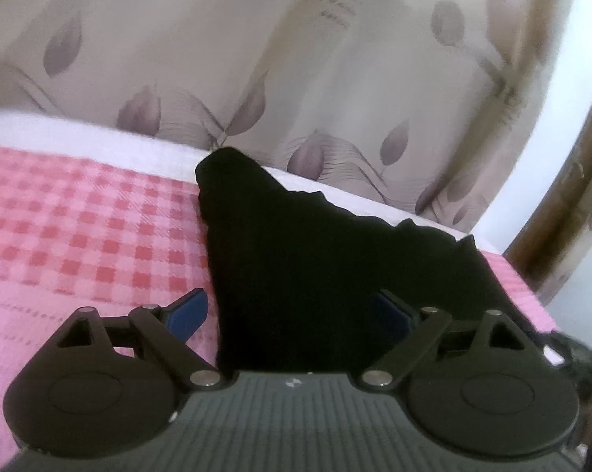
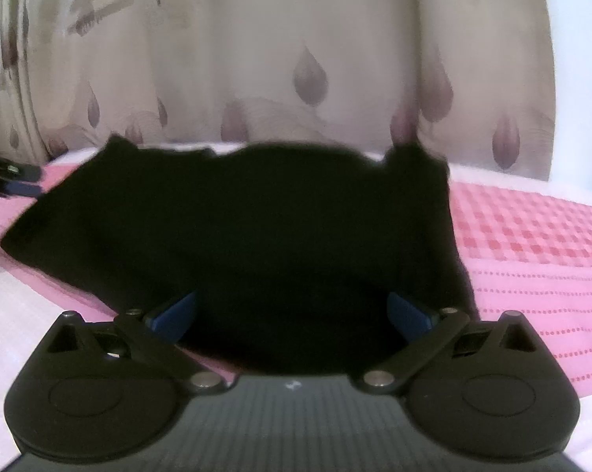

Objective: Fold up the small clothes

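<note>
A black garment [image 2: 237, 236] lies rumpled on a pink checked bedcover [image 1: 79, 228], its far edge near the white strip by the leaf-print curtain [image 1: 335, 78]. Left gripper [image 1: 292, 314]: blue fingers [image 1: 187, 314] spread wide, cloth betw. them but not pinched. Right gripper [image 2: 292, 314]: fingers [image 2: 408, 312] spread fully, either side of the garment's near edge, nothing gripped. The left gripper shows at far left in the right wrist view.

Black claw [image 1: 296, 314], blue fingertips [image 1: 187, 312]
</note>
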### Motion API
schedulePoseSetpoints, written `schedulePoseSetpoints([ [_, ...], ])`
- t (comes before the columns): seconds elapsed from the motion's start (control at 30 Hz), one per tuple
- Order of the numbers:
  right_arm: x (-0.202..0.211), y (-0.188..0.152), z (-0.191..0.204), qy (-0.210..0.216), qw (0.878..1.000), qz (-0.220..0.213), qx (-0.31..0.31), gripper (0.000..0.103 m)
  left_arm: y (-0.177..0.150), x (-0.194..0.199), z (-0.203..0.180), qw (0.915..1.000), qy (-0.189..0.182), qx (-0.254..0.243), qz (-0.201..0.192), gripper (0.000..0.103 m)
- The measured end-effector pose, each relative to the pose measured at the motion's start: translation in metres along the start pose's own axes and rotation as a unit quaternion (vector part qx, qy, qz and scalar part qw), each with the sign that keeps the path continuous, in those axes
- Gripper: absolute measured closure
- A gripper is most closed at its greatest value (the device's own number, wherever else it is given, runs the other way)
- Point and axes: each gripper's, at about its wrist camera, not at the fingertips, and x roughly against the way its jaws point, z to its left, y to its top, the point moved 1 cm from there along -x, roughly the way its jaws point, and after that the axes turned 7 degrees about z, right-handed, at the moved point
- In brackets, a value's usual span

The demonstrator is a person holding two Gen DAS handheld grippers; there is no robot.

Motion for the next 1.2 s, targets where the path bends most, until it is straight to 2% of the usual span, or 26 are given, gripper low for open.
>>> schedulePoseSetpoints([
  [0.07,0.002,0.0,-0.004,-0.001,1.0,-0.007,-0.01,0.0,0.008,-0.015,0.013,0.9994,-0.022,0.021,0.019,0.028],
  [0.13,0.0,0.0,-0.004,0.001,1.0,-0.002,-0.011,0.0,0.013,-0.031,0.022,0.9982,-0.03,0.032,0.042,0.032],
  [0.17,-0.001,0.001,-0.003,0.001,1.0,0.001,-0.008,0.0,0.015,-0.037,0.025,0.9979,-0.035,0.032,0.044,0.035],
  [0.33,0.001,0.001,-0.005,0.009,1.0,-0.003,-0.01,0.0,0.028,-0.054,0.038,0.994,-0.077,0.052,0.057,0.038],
  [0.43,0.004,0.0,-0.008,0.017,1.0,-0.014,-0.02,0.0,0.034,-0.065,0.042,0.9915,-0.094,0.057,0.07,0.049],
  [0.5,0.005,0.0,-0.01,0.018,0.999,-0.018,-0.025,0.0,0.037,-0.072,0.043,0.9913,-0.096,0.051,0.074,0.06],
  [0.57,0.005,0.0,-0.009,0.017,0.999,-0.018,-0.025,0.0,0.037,-0.074,0.043,0.9922,-0.091,0.047,0.072,0.065],
  [0.7,0.006,0.0,-0.006,0.014,1.0,-0.017,-0.021,0.0,0.031,-0.073,0.032,0.9961,-0.066,0.03,0.05,0.069],
  [0.77,0.006,0.0,-0.007,0.013,0.999,-0.018,-0.023,0.0,0.026,-0.071,0.03,0.997,-0.061,0.024,0.04,0.069],
  [0.93,0.006,0.0,-0.006,0.006,1.0,-0.017,-0.019,0.0,0.025,-0.07,0.037,0.9956,-0.079,0.032,0.039,0.054],
  [1.0,0.006,0.001,-0.006,0.003,1.0,-0.017,-0.019,0.0,0.025,-0.069,0.038,0.993,-0.106,0.028,0.043,0.034],
  [1.07,0.006,0.0,-0.006,0.0,1.0,-0.018,-0.02,0.0,0.025,-0.067,0.041,0.9904,-0.127,0.025,0.047,0.025],
  [1.2,0.006,0.0,-0.006,-0.003,1.0,-0.017,-0.02,0.0,0.026,-0.065,0.055,0.9848,-0.159,0.056,0.043,0.026],
])
